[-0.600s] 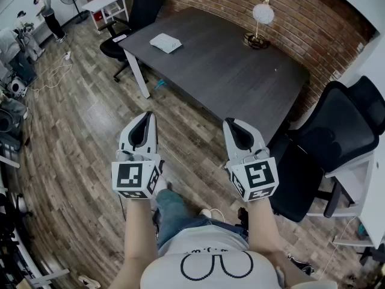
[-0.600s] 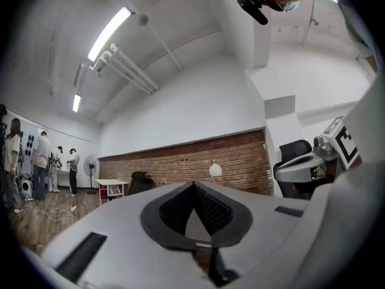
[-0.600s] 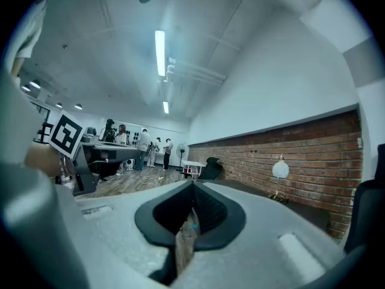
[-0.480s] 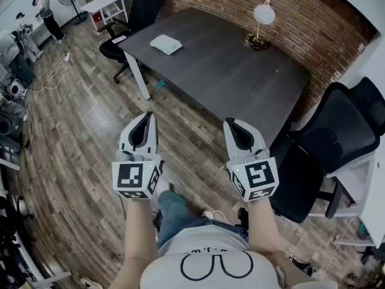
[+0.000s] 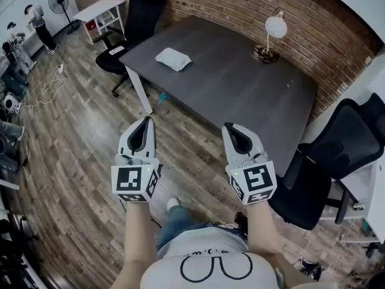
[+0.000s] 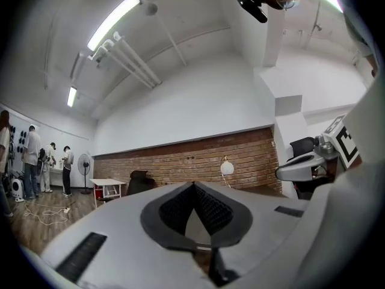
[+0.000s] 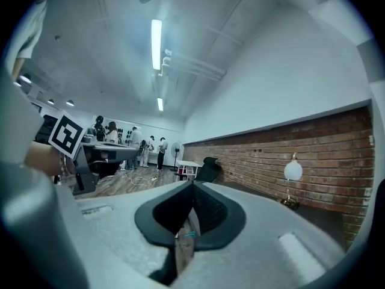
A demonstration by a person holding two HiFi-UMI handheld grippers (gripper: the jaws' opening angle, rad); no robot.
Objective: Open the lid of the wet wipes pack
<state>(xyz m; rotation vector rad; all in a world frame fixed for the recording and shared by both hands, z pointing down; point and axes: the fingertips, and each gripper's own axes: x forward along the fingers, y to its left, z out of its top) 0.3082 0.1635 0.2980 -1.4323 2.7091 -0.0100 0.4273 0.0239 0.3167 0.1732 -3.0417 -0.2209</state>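
Since the left gripper (image 5: 144, 125) and right gripper (image 5: 231, 130), jaws closed and empty, are well apart from the wet wipes pack (image 5: 173, 59) on the counter (image 5: 240, 83), nothing seems begun.

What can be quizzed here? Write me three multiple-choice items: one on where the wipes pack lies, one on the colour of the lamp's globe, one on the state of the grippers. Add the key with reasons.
1. Where does the wet wipes pack lie?
A. on the dark table, near its left end
B. on the floor
C. between the left gripper's jaws

2. What colour is the globe of the desk lamp?
A. black
B. white
C. red

3. How do the left gripper and the right gripper stand?
A. both open
B. both shut and empty
C. left shut on the pack

Key: 1 A, the pack rests on the tabletop, far from both grippers. 2 B, the globe shows white against the brick wall. 3 B, each gripper view shows its jaws together with nothing between.
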